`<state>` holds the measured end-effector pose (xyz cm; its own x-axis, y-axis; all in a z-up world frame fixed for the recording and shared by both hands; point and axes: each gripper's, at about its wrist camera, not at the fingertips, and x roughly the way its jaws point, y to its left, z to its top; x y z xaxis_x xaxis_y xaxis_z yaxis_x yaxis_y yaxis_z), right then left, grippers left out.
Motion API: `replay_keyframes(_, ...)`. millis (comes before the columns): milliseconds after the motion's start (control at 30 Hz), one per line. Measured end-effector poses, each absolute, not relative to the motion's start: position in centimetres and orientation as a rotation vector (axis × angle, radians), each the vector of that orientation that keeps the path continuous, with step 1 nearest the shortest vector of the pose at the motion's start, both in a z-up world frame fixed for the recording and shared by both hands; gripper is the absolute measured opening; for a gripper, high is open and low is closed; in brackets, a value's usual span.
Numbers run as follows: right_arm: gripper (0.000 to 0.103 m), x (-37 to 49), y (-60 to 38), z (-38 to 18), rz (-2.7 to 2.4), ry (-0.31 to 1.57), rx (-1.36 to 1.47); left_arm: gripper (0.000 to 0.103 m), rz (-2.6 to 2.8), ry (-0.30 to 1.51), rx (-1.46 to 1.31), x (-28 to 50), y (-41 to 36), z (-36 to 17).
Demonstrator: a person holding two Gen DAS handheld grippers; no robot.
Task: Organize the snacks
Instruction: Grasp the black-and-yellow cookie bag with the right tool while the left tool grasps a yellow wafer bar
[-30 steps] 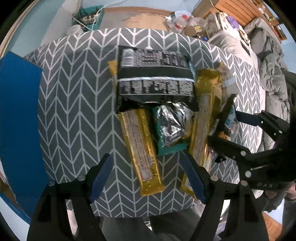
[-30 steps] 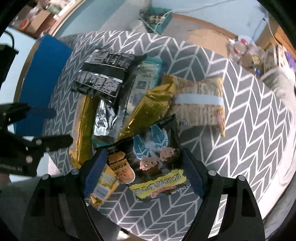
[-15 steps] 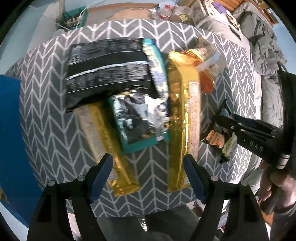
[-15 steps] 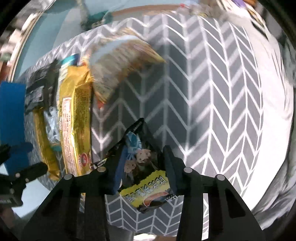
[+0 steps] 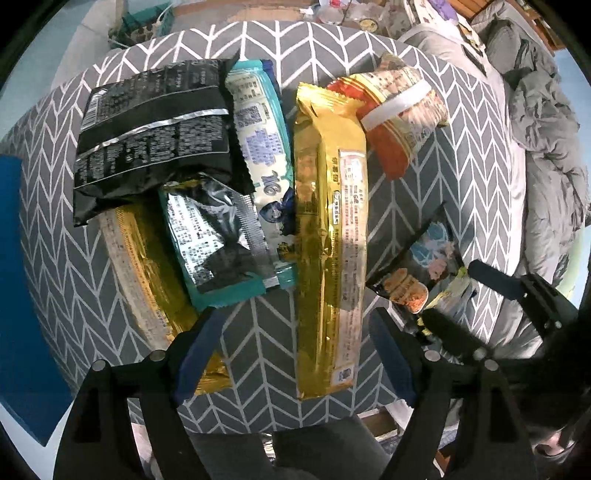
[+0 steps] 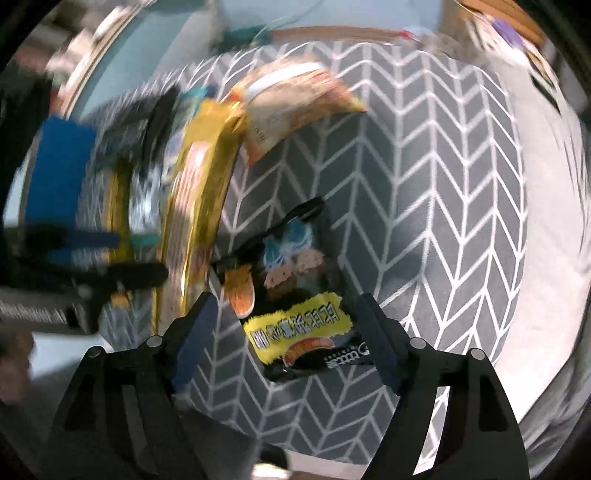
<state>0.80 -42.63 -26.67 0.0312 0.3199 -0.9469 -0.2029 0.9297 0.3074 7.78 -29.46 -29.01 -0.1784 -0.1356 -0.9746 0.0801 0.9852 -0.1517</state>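
Observation:
A heap of snack packets lies on the grey chevron table [image 5: 424, 199]: a black bag [image 5: 155, 133], a teal packet [image 5: 258, 147], a silver-and-teal packet [image 5: 218, 243], two long gold packets [image 5: 328, 236] [image 5: 144, 266] and an orange bag [image 5: 399, 110]. A black cartoon snack bag [image 6: 299, 291] lies apart on the right, also in the left wrist view [image 5: 417, 269]. My left gripper [image 5: 295, 350] is open over the near end of the gold packet. My right gripper [image 6: 286, 339] is open around the cartoon bag, which rests on the table.
A blue board [image 5: 14, 295] stands at the table's left edge. Grey bedding [image 5: 546, 110] lies to the right. Bottles and clutter [image 5: 347, 11] sit on the floor beyond the table. The right wrist view is motion-blurred.
My right gripper was shut on the cartoon bag half a second ago; now its jaws are wide apart and the bag lies on the table right of the heap. My left gripper drew nearer the heap.

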Motion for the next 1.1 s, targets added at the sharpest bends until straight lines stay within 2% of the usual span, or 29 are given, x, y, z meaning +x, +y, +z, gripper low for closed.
replay_keyframes(367,0.077,0.6,-38.6,-29.2,0.348,1.532,-0.043,0.083,-0.152,1.751,-0.066,7.2,-26.7,-29.4)
replay_keyframes(433,0.070,0.8,-37.7,-29.3,0.306,1.527,-0.046,0.083,-0.147,1.753,-0.068,6.9,-25.8,-29.5)
replay_keyframes(500,0.064,0.5,-37.4,-29.4,0.269,1.523,-0.014,0.083,-0.142,1.755,-0.073,7.1,-26.0,-29.9)
replay_keyframes(633,0.063,0.3,-40.5,-29.2,0.227,1.528,0.141,0.083,-0.140,1.756,-0.059,7.7,-27.6,-30.4)
replay_keyframes(933,0.063,-1.3,-44.5,-30.1,0.167,1.553,0.254,0.082,-0.044,1.742,0.033,8.3,-29.8,-32.5)
replay_keyframes(967,0.063,-1.4,-45.0,-30.0,0.160,1.555,0.262,0.081,-0.038,1.738,0.051,8.2,-29.9,-32.5)
replay_keyframes(1000,0.063,-1.6,-45.2,-30.1,0.155,1.557,0.270,0.074,-0.028,1.730,0.083,8.2,-30.1,-32.6)
replay_keyframes(1067,0.063,-1.7,-45.7,-30.3,0.145,1.560,0.282,0.068,-0.029,1.704,0.093,7.9,-30.1,-32.4)
replay_keyframes(1100,0.063,-1.9,-46.2,-30.3,0.144,1.561,0.286,0.058,-0.034,1.700,0.078,7.8,-29.9,-32.3)
